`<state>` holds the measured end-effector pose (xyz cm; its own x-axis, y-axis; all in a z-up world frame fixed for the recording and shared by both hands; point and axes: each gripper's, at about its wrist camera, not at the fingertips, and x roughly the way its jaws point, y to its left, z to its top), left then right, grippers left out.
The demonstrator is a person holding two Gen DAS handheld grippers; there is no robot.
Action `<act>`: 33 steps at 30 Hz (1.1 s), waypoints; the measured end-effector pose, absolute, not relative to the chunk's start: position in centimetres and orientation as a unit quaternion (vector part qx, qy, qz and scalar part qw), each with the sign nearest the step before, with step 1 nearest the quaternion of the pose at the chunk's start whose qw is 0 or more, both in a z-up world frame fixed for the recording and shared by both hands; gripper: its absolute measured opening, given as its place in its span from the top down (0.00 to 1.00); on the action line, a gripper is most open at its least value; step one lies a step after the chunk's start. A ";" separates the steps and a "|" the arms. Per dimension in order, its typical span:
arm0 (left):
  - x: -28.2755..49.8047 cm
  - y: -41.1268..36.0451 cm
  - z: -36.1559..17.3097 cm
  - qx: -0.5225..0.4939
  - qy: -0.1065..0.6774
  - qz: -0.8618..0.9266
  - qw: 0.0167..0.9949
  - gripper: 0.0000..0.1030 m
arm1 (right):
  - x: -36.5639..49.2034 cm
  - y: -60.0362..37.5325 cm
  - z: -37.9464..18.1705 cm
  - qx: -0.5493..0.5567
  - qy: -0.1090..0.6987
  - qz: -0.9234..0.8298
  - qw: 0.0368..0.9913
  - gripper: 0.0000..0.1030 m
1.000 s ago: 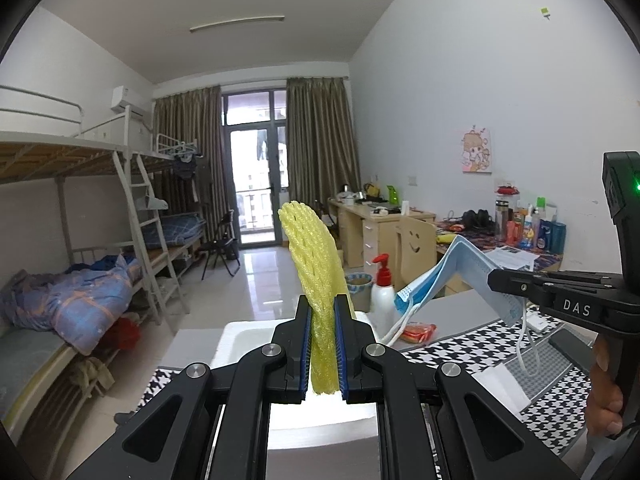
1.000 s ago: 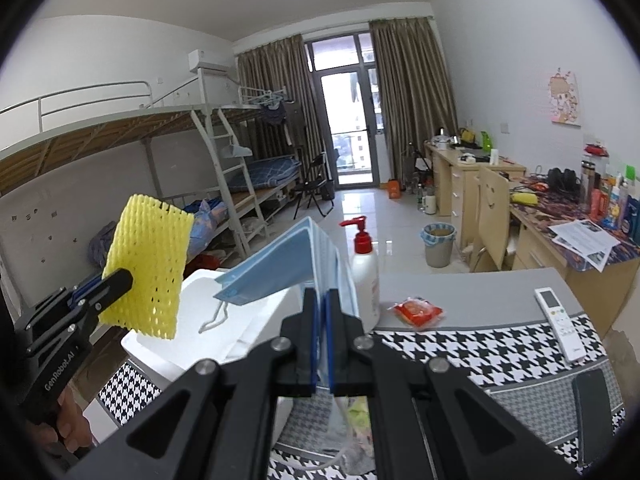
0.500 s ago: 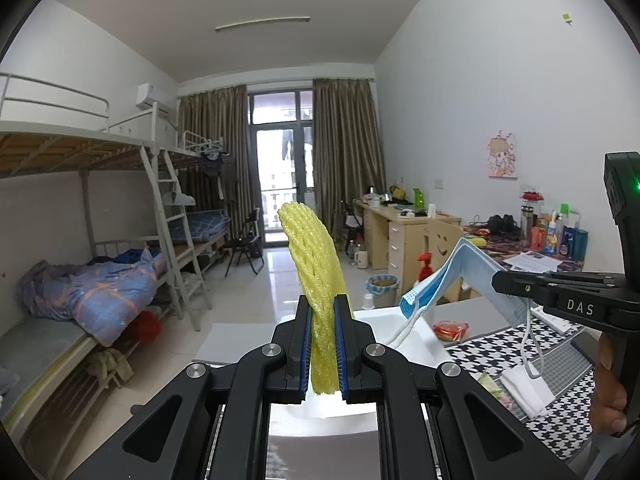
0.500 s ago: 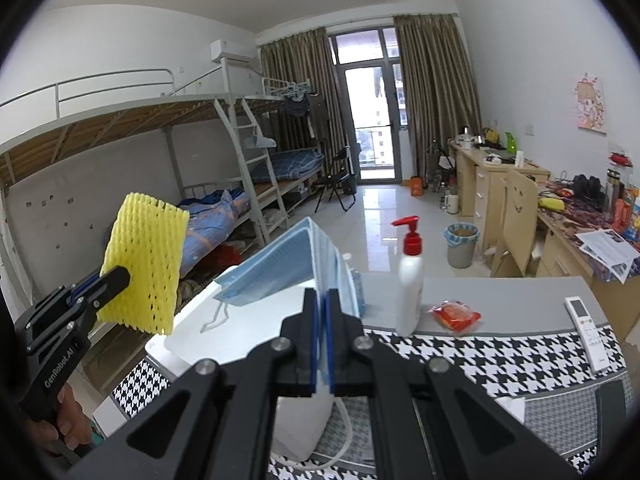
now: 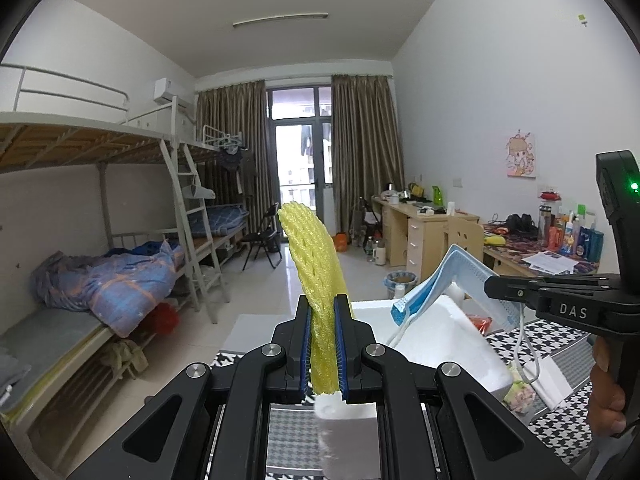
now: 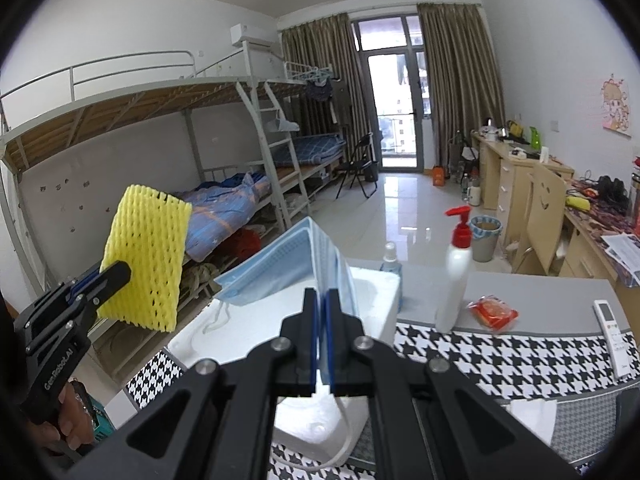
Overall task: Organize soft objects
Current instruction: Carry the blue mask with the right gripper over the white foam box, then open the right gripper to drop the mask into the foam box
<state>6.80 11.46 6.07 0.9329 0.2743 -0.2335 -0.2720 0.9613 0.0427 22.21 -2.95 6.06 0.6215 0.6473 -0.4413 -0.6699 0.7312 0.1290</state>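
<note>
My left gripper [image 5: 323, 344] is shut on a yellow foam net sleeve [image 5: 314, 276] that stands up between its pads; in the right wrist view that sleeve [image 6: 146, 264] hangs at the left beside the white foam box [image 6: 372, 304]. My right gripper [image 6: 323, 344] is shut on a blue face mask [image 6: 292, 260], whose ear loops dangle over the box. In the left wrist view the mask [image 5: 452, 280] and the right gripper [image 5: 504, 290] hover above the foam box [image 5: 448, 332] at the right. Both grippers are in the air over the box's left end.
A houndstooth cloth [image 6: 500, 356] covers the table. On it stand a white pump bottle [image 6: 454, 276], a small spray bottle [image 6: 390, 260], a red packet [image 6: 494, 312] and a remote [image 6: 612, 320]. Bunk beds [image 5: 100, 280] line the left; desks [image 5: 424, 232] line the right wall.
Both grippers have shifted left across the table with their items still held. The pump bottle and packet now lie further right in the right wrist view, and the foam box sits more to the right.
</note>
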 end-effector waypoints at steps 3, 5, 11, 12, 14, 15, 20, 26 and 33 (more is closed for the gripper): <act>6.7 11.7 6.0 0.001 0.121 0.141 0.983 0.89 | 22.2 -2.2 5.8 -0.030 0.241 0.369 0.897 0.95; 6.7 11.5 6.0 0.001 0.121 0.142 0.982 0.89 | 22.1 -1.7 5.7 -0.035 0.244 0.369 0.896 0.95; 6.7 11.6 5.8 0.002 0.122 0.145 0.982 0.89 | 22.3 -0.4 5.3 -0.045 0.257 0.370 0.892 0.95; 6.7 11.6 5.8 0.000 0.122 0.146 0.982 0.89 | 22.3 -0.2 5.2 -0.047 0.260 0.369 0.891 0.95; 6.6 11.7 5.7 0.000 0.123 0.146 0.982 0.89 | 22.5 0.3 4.9 -0.054 0.266 0.369 0.889 0.94; 6.6 11.8 5.7 -0.001 0.124 0.147 0.981 0.89 | 22.5 0.4 4.8 -0.056 0.267 0.369 0.888 0.94; 6.8 11.8 5.8 -0.005 0.126 0.149 0.981 0.89 | 22.7 1.5 4.3 -0.069 0.274 0.368 0.886 0.94; 6.8 11.6 5.7 -0.008 0.127 0.149 0.981 0.89 | 23.4 2.7 3.7 -0.084 0.284 0.364 0.883 0.94; 7.0 11.7 5.8 -0.014 0.129 0.149 0.980 0.89 | 23.8 3.3 3.0 -0.083 0.302 0.373 0.873 0.84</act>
